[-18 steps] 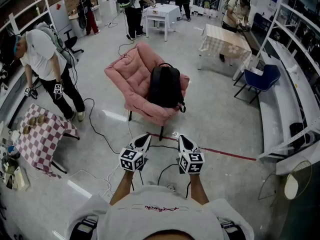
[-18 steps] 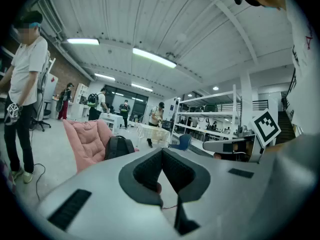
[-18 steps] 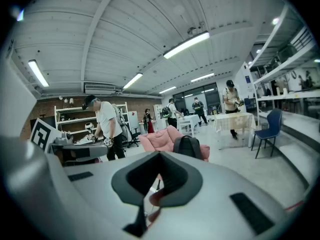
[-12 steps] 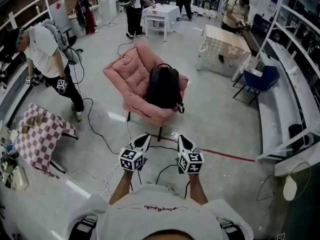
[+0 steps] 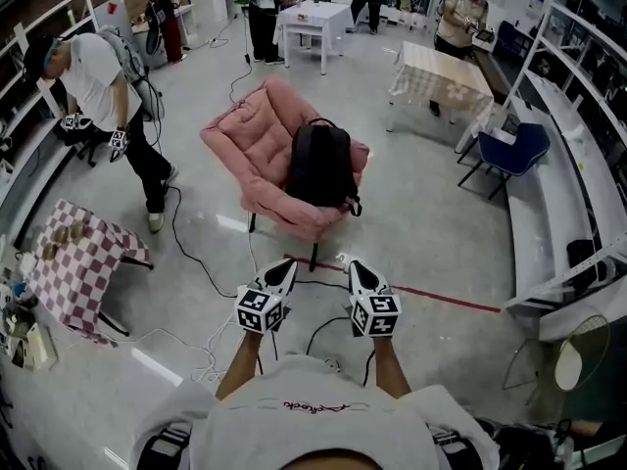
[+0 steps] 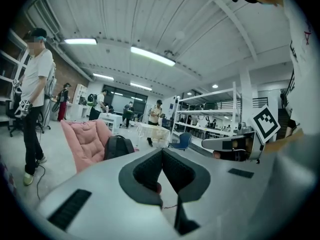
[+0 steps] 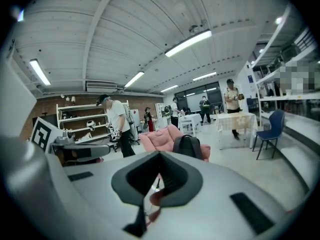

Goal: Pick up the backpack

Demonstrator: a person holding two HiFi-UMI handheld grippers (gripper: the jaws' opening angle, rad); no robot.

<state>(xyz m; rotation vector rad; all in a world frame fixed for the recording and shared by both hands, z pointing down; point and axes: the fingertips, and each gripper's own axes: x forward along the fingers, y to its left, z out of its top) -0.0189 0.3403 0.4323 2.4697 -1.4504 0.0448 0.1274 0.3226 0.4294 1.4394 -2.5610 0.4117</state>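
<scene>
Black against pink: found the backpack [image 5: 318,164] propped upright on the seat of the armchair [image 5: 247,135], just above the centre of the head view. Held both tongs low in the frame, side by side, well short of the chair. Saw the left tongs [image 5: 285,266] pressed fully together, nothing between them. Saw the right tongs [image 5: 354,267] likewise closed and empty. Noted a red line [image 5: 446,299] on the floor [image 5: 431,233], running right from near their tips.

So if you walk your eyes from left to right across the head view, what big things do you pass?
red-checked table → black backpack → blue chair. The pink chair is left out, since the backpack sits on it.
</scene>
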